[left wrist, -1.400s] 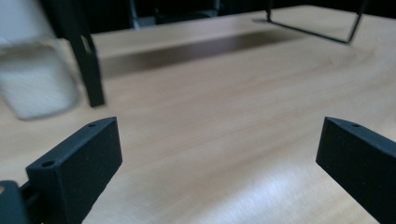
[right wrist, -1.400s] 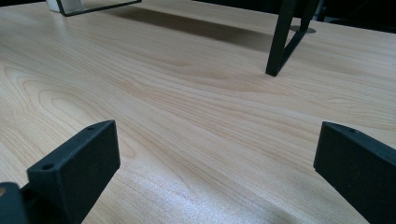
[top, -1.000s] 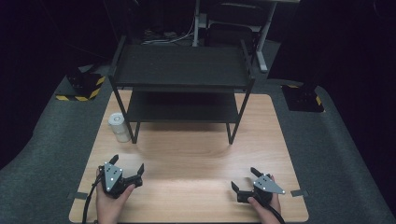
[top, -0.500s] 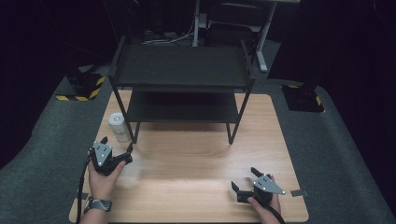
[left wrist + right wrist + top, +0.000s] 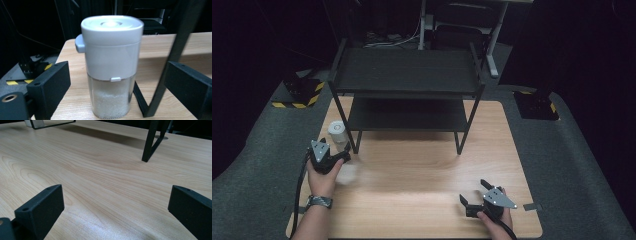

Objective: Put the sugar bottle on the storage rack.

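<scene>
A white-lidded clear jar holding white grains stands upright on the wooden table, just left of the black rack's front left leg. In the left gripper view the jar is close ahead, between and just beyond the two black jaws, which stand wide apart and do not touch it. My left gripper is open, just short of the jar on the near side. My right gripper rests low at the table's front right, open, with bare wood between its jaws.
A black two-tier rack stands on the far half of the table; its leg rises just right of the jar, and another leg stands ahead of the right gripper. Yellow-black striped blocks sit on the floor left.
My left gripper has travelled forward and left from the table's front edge up to the jar. The right gripper has stayed where it was.
</scene>
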The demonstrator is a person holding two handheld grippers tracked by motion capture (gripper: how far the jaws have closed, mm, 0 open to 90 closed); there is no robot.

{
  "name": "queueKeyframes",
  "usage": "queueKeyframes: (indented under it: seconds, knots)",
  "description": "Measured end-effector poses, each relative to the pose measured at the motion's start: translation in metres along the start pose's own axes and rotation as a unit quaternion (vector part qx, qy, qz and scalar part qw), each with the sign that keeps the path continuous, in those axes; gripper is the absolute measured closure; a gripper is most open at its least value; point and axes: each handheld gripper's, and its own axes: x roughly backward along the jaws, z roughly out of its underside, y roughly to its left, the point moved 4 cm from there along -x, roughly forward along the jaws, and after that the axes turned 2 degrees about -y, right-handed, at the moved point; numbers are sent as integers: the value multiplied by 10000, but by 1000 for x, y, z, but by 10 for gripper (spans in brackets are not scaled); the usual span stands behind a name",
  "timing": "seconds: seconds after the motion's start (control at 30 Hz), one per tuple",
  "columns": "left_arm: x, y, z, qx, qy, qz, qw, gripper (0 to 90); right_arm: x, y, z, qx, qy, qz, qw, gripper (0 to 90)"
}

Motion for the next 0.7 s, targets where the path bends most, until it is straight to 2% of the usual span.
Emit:
queueKeyframes:
  seconds: [0.47,0.63,0.7]
  knots:
    - [-15,7,12,165,-150,-51,9997,103,0,2,0,32,3,45,10000,2]
    - [-20,7,10,93,-109,4,9999,120,0,2,0,32,7,62,10000,2]
    - [-22,6,9,122,-143,-24,9998,123,0,2,0,31,10,67,10000,2]
